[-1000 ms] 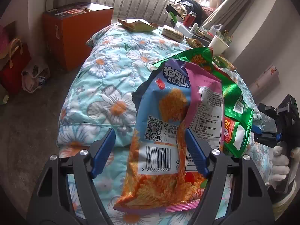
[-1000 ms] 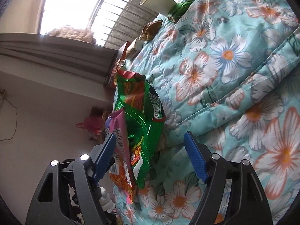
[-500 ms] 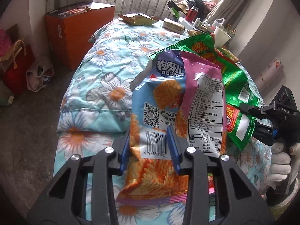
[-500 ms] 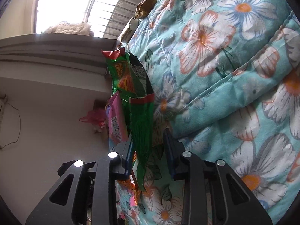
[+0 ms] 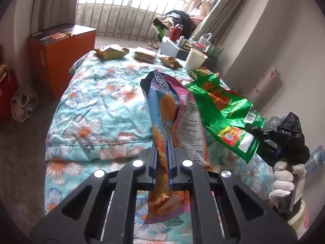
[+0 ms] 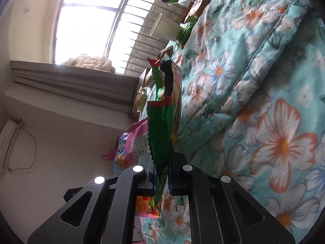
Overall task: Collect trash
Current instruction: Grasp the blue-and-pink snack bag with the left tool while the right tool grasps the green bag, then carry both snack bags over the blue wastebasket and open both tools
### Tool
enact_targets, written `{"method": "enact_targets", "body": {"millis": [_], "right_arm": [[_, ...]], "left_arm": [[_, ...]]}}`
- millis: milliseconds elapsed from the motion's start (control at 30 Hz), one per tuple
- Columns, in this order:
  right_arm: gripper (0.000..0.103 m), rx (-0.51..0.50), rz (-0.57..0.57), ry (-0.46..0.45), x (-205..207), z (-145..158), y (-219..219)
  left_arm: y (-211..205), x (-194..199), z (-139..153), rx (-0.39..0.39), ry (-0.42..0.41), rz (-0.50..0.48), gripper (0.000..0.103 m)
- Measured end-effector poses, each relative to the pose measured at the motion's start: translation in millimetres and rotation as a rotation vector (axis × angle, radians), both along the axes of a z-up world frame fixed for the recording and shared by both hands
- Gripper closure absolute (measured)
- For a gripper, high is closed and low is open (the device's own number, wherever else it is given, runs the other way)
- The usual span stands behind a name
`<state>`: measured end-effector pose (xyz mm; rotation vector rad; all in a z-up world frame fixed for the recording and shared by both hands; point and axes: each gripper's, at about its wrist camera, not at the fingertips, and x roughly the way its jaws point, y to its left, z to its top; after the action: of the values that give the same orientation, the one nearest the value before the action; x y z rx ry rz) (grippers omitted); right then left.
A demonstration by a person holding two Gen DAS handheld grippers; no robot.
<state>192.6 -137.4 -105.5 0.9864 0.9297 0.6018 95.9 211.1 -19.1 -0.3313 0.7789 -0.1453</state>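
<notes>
My left gripper (image 5: 162,144) has its jaws closing on the lower part of a blue and pink snack bag (image 5: 172,109), and the pads press it flat. The bag stands upright above the floral quilt (image 5: 97,109). To its right a green snack bag (image 5: 223,109) hangs level in my right gripper (image 5: 256,130), carried by a white-gloved hand (image 5: 284,181). In the right wrist view the right gripper (image 6: 160,158) has its jaws closing tight on the green bag (image 6: 158,122) edge-on, with the blue and pink bag (image 6: 130,144) just behind at the left.
Several more wrappers (image 5: 110,51) and a white paper cup (image 5: 195,61) lie at the bed's far end, before a cluttered stand. An orange cabinet (image 5: 61,57) and floor bags (image 5: 22,103) sit left of the bed. A wall runs along the right.
Both grippers went from wide open to closed on their bags. The left lifted the blue and pink bag off the quilt; the green bag has swung away to the right.
</notes>
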Motion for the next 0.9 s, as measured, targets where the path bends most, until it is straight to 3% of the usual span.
{"method": "enact_targets", "body": {"millis": [500, 900], "right_arm": [[0.095, 0.051, -0.37, -0.181, -82, 50, -161], [0.095, 0.06, -0.657, -0.202, -132, 35, -267]], "left_arm": [[-139, 25, 70, 0.014, -0.161, -0.301, 0.098], [-277, 55, 73, 0.046, -0.188, -0.542, 0.098]]}}
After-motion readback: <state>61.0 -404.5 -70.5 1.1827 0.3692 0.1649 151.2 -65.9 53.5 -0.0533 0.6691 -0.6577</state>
